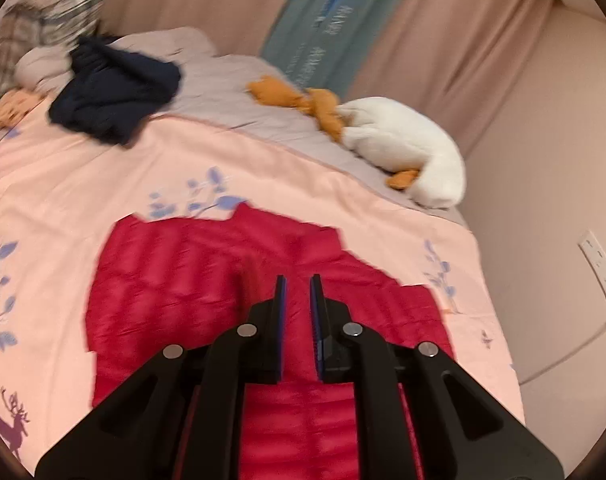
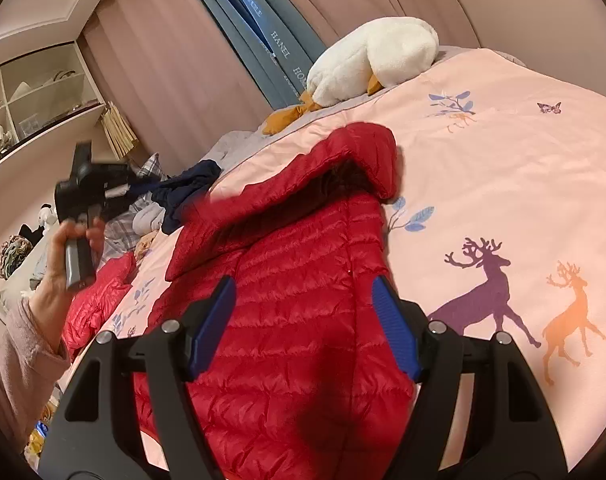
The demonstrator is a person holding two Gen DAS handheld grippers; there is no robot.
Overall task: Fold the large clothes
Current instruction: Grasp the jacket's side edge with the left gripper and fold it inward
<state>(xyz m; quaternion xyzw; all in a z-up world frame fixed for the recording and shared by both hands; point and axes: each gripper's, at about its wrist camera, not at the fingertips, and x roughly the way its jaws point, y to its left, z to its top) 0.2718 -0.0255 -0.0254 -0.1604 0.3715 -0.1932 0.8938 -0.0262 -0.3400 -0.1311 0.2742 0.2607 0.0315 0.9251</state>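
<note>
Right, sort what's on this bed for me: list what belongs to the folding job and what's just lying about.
Belongs to the job:
- red puffer jacket, spread on the pink bedspread
- left gripper, jaws nearly shut with nothing between them
- right gripper, open over the jacket

Just lying about:
- white plush goose
- navy garment, bunched
- checked pillow

Each black hand-held gripper [image 2: 303, 322] has blue ribbed pads [image 2: 395, 336] and silver screws; the sleeve [image 2: 19, 364] is dusty pink.
</note>
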